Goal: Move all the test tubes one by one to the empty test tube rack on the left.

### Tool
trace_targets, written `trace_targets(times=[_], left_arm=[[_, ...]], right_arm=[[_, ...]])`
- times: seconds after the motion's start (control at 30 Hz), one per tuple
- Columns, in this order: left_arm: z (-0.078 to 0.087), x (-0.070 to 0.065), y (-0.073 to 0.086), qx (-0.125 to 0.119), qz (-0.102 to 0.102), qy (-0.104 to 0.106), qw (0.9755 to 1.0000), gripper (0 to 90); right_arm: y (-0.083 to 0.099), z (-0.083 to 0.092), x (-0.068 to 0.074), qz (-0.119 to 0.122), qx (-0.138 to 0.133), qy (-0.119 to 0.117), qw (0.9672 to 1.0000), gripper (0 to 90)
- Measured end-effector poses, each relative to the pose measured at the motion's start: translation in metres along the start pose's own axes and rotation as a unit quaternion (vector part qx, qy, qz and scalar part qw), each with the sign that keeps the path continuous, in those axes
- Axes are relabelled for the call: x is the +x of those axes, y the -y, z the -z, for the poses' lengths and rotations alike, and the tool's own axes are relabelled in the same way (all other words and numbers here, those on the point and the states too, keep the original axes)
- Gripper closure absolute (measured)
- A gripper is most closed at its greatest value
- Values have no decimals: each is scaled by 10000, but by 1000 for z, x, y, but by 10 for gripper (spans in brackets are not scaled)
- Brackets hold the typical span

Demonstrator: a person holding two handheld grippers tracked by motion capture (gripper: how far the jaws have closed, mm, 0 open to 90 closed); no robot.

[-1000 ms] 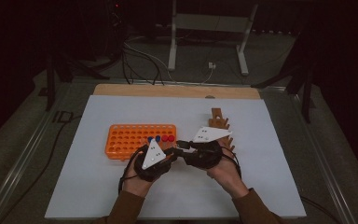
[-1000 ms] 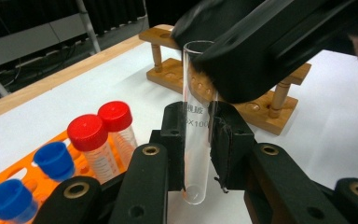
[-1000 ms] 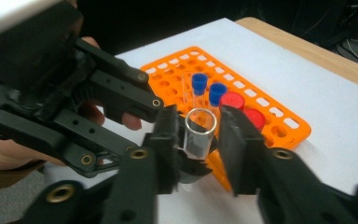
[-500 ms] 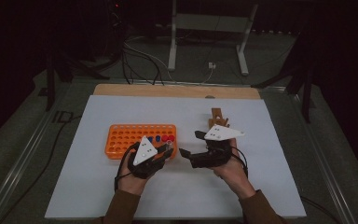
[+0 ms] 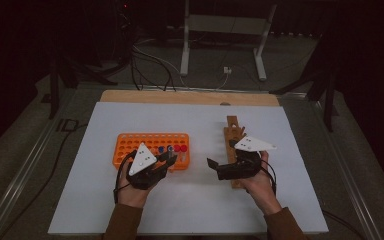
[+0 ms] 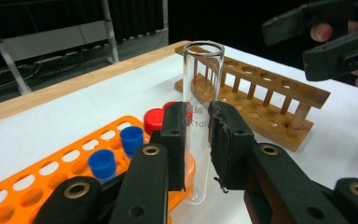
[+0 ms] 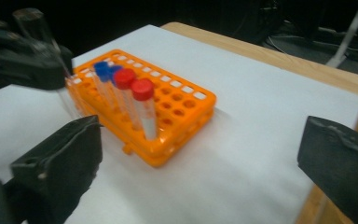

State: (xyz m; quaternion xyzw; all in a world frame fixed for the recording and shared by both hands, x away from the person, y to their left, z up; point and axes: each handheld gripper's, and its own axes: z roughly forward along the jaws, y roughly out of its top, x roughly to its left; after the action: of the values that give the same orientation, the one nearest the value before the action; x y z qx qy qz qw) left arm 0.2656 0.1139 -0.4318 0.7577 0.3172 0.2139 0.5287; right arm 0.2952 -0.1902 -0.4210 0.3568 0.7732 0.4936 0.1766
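Both hands have drawn apart since the earlier frames, when the two grippers met near the middle of the table; the right gripper (image 5: 215, 164) has let go and its jaws have just been opening, with nothing between them now. It hovers over the near end of the wooden rack (image 5: 233, 131), which lies toward the right edge of the white table (image 5: 290, 210). The left gripper (image 5: 171, 156) is clenched on a clear glass tube (image 6: 200, 116), held upright by its middle, open mouth up, at the near right corner of the orange rack (image 5: 130, 145).

Open white surface runs along the near edge, the far edge and both side edges, and a bare strip lies between the two racks.

Counted: two racks, one glass tube, two red-capped tubes (image 7: 143, 108) and two blue-capped tubes (image 7: 101, 68) standing together in the orange rack.

From above, the glass tube is hard to make out against the gripper, and the hand covers the near end of the wooden rack. In the right gripper view the left gripper and its tube are blurred at the left border. The printing on the glass is partly hidden by the jaws.
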Motion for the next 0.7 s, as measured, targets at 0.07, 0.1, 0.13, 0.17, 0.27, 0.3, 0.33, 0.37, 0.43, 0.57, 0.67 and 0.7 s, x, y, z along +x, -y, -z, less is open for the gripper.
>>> trace_targets(times=[0.07, 0.1, 0.13, 0.17, 0.27, 0.3, 0.33, 0.37, 0.43, 0.57, 0.67, 0.7], left_arm=[[2, 2, 0, -18, 18, -20, 10000, 767], [3, 3, 0, -34, 32, -31, 10000, 767], [4, 4, 0, -28, 26, -39, 10000, 767], [5, 5, 0, -46, 44, -54, 10000, 766], [7, 7, 0, -71, 81, -77, 9999, 766], [8, 8, 0, -82, 95, -84, 9999, 766], [8, 9, 1, -97, 115, -96, 9998, 766], [9, 10, 1, -112, 127, -98, 9998, 766], [10, 12, 1, -129, 154, -114, 9997, 766], [13, 17, 2, -172, 227, -184, 9994, 766], [15, 20, 3, -192, 280, -259, 9991, 766], [16, 22, 4, -195, 299, -286, 9990, 766]], right_arm=[[3, 2, -3, -5, 1, 56, 10000, 1], [4, 3, -5, -20, 1, 88, 10000, 1], [5, 4, -6, -21, -1, 119, 9999, 1], [6, 5, -8, -49, -10, 138, 9999, 1], [8, 9, -12, -109, -63, 210, 9997, 2], [9, 10, -13, -116, -64, 250, 9996, 1], [10, 11, -14, -107, -68, 305, 9995, 1], [10, 12, -15, -108, -93, 337, 9993, 1], [12, 15, -18, -152, -133, 371, 9991, 2], [15, 22, -24, -214, -208, 468, 9985, 1], [17, 27, -30, -295, -265, 518, 9979, 1], [18, 28, -32, -332, -284, 533, 9976, 1]])
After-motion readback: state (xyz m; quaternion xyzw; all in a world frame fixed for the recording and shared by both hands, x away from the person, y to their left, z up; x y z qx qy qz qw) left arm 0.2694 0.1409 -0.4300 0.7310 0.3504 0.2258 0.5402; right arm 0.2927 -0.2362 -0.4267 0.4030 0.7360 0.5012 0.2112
